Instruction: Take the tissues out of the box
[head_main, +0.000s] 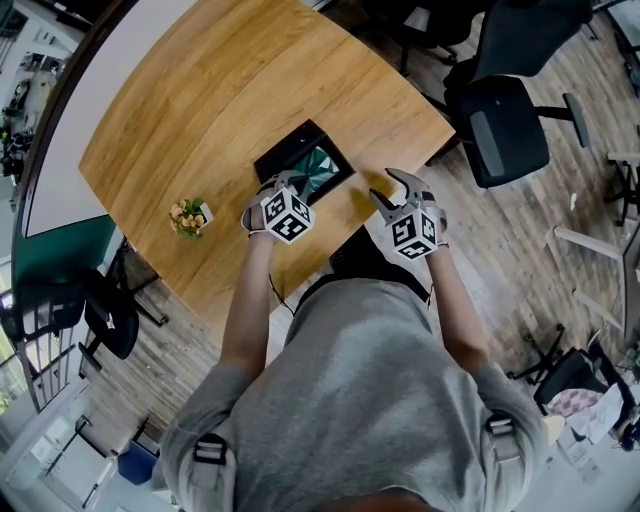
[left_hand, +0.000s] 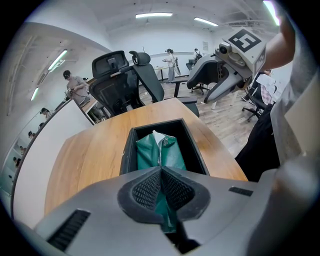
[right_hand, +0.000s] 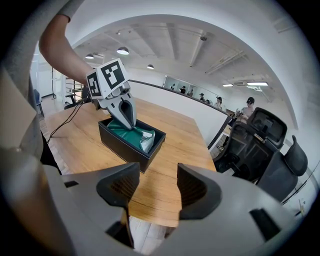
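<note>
Since the tissue pack (left_hand: 162, 150) lies inside the black box (left_hand: 128, 150), which sits near the edge of the wooden surface (head_main: 200, 110), we enter it first.

- **Tissue pack:** soft and light in a glossy green wrapper. We judge it easily crushed and slippery where the film is smooth.
- **Where to hold:** we judge the loose wrapper at the near end best. The film bunches there, and the box walls leave little room at the sides.
- **The left gripper (left_hand: 161, 172):** its fingers (left_hand: 145, 190) are closed on that near end, with green film pinched between the pads.
- **The right gripper (right_hand: 158, 187):** its fingers (right_hand: 120, 187) are apart with nothing between them, beside the box over the surface edge.
- **Box:** stiff and open-topped. We judge it light enough to rise with a tight-fitting pack, so its wall may want steadying.
- **Risk:** the thin film may tear or slip under a hard pull.
</note>
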